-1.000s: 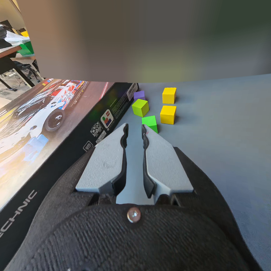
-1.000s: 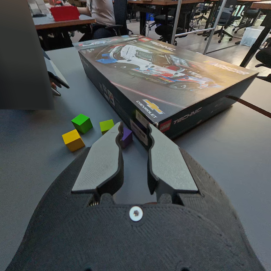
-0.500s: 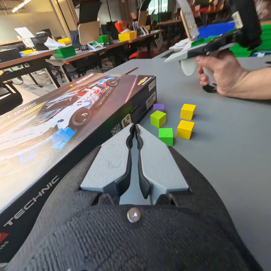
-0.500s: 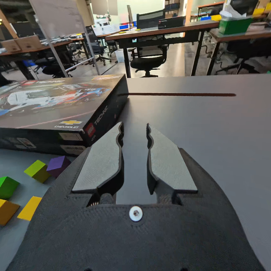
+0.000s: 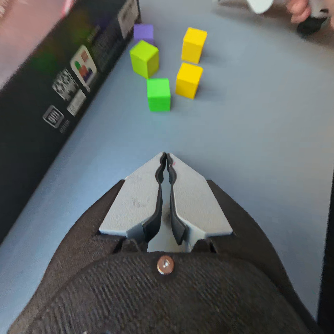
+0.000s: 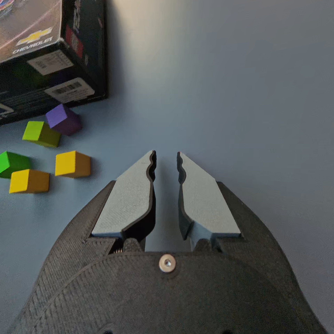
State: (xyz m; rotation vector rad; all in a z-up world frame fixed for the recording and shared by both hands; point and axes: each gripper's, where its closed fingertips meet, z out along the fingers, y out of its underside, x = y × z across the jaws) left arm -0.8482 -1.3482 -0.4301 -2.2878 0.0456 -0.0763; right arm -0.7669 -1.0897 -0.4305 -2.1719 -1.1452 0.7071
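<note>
My left gripper [image 5: 166, 155] is shut with nothing between its pads, above the grey table [image 5: 253, 144]. Ahead of it stand a green cube [image 5: 158, 94], a lime cube [image 5: 144, 58], a purple cube [image 5: 143, 33] and two yellow cubes [image 5: 188, 80] [image 5: 193, 45]. My right gripper [image 6: 166, 153] is open and empty over bare table [image 6: 235, 90]. To its left lie a yellow cube [image 6: 72, 164], a second yellow cube [image 6: 29, 181], the green cube [image 6: 12, 163], the lime cube [image 6: 40, 133] and the purple cube [image 6: 63, 119].
A large black toy box [image 5: 45, 86] with a car picture lies along the left, its corner [image 6: 54, 63] close to the purple cube. A hand [image 5: 300, 12] with the other gripper shows at the far right top of the left wrist view. The left gripper's tips are roughly 25 cm from the right gripper's. The green cube [image 5: 158, 94] lies around 7 cm away from my left fingertips.
The left pads came together on air and stay shut; its view has tilted down to the table. The right gripper has swung back toward the cubes, tilted down, and its jaws have narrowed.
</note>
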